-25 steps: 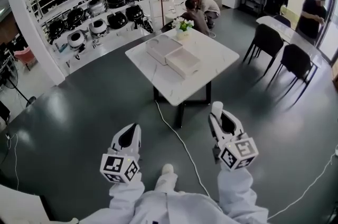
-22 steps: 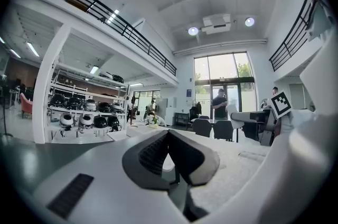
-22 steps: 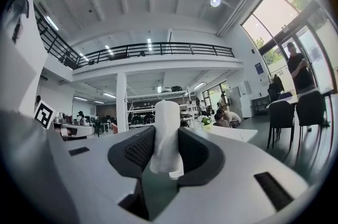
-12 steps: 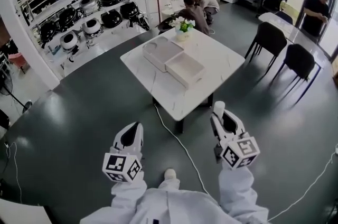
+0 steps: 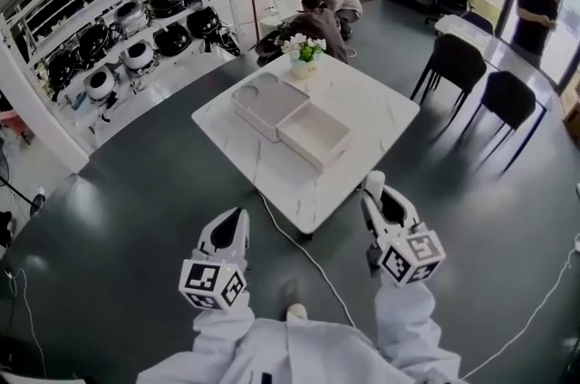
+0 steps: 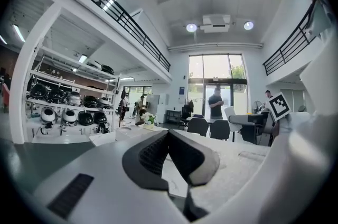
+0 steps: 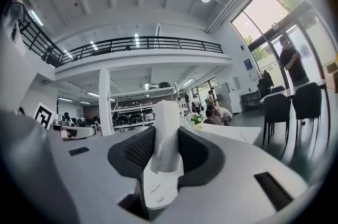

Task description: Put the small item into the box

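Note:
An open white box (image 5: 313, 136) lies on the white marble table (image 5: 367, 106), its lid (image 5: 269, 101) beside it on the far left. My right gripper (image 5: 375, 190) hovers over the floor just short of the table's near edge, shut on a small white item (image 5: 373, 184). In the right gripper view the item (image 7: 167, 122) stands upright between the black pads of that gripper (image 7: 166, 150). My left gripper (image 5: 228, 230) is level with it to the left, also short of the table. In the left gripper view its jaws (image 6: 169, 136) meet with nothing between them.
A vase of flowers (image 5: 304, 56) stands at the table's far edge. A white cable (image 5: 308, 255) runs over the dark floor under the table. Black chairs (image 5: 453, 65) stand at the right, shelves of round appliances (image 5: 136, 29) at the left, people (image 5: 317, 6) behind.
Both grippers have moved forward towards the table, which now shows nearer and larger. The right gripper still grips the white item; the left stays shut.

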{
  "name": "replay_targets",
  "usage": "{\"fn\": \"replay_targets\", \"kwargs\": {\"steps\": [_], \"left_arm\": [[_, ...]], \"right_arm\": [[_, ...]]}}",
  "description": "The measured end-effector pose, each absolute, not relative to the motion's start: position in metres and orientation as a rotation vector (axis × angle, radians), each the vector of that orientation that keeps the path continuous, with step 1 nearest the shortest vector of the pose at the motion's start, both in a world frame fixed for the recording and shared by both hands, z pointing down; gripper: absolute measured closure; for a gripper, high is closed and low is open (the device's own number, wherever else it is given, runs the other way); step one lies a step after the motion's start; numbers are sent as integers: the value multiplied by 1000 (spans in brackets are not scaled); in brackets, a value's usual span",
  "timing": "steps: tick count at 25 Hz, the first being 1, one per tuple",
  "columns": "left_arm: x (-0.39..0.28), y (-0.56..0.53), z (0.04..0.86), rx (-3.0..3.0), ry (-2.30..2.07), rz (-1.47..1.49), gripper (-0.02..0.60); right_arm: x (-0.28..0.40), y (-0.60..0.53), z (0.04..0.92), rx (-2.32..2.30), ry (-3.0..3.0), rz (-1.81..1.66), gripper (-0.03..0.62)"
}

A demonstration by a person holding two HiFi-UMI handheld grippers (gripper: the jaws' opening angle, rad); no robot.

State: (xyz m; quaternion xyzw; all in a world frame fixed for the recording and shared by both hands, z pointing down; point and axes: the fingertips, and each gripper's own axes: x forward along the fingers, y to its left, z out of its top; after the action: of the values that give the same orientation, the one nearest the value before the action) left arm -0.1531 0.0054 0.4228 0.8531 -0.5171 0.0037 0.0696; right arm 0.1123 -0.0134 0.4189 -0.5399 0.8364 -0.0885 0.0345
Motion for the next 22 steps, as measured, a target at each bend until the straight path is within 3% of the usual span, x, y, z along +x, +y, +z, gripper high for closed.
{"fn": "replay_targets", "kwargs": {"steps": [22], "left_arm": [[-129,-113,456,2563,-1433,48,583]], "right_arm": [[113,-131,446,-1668,2607,-364,473]]}}
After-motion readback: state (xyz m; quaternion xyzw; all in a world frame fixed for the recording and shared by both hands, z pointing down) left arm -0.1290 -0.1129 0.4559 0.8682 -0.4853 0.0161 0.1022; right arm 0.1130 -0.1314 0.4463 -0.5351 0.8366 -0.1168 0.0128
